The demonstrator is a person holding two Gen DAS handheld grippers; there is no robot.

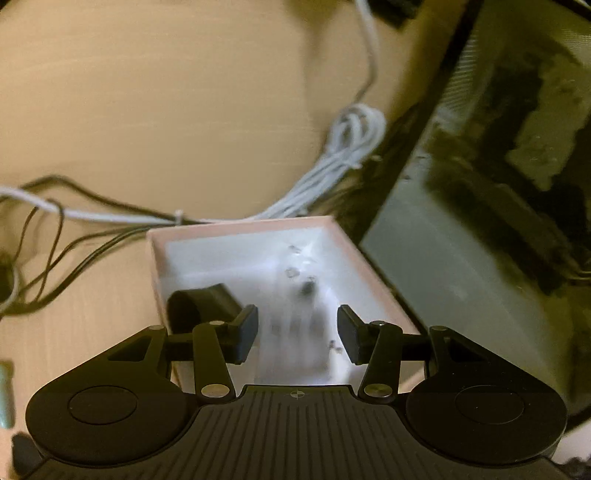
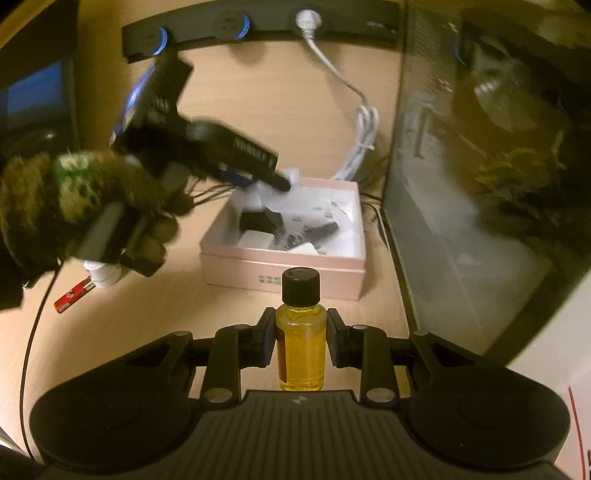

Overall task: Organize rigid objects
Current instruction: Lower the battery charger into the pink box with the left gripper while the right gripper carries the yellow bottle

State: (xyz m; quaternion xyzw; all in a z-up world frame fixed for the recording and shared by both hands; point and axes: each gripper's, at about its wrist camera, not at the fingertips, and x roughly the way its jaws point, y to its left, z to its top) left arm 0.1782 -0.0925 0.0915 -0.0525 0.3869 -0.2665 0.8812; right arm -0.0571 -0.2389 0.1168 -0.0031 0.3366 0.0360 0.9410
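Observation:
A pink box (image 1: 155, 266) with a white lining sits on the wooden desk, and my left gripper (image 1: 297, 334) hangs open over it with nothing between its fingers. A black cylinder (image 1: 203, 302) lies in the box's left part; the rest inside is blurred. In the right wrist view the same box (image 2: 284, 273) holds several dark and white items. A gloved hand (image 2: 74, 199) holds the left gripper (image 2: 282, 181) over the box's far left corner. My right gripper (image 2: 301, 339) is shut on a small bottle (image 2: 301, 332) of yellow liquid with a black cap, held upright in front of the box.
A coiled white cable (image 1: 347, 147) and black wires (image 1: 74, 236) lie behind the box. A dark glass-fronted case (image 2: 480, 184) stands close on the right. A black power strip (image 2: 258, 22) runs along the back. A red item (image 2: 70, 295) and a white piece (image 2: 103, 275) lie at the left.

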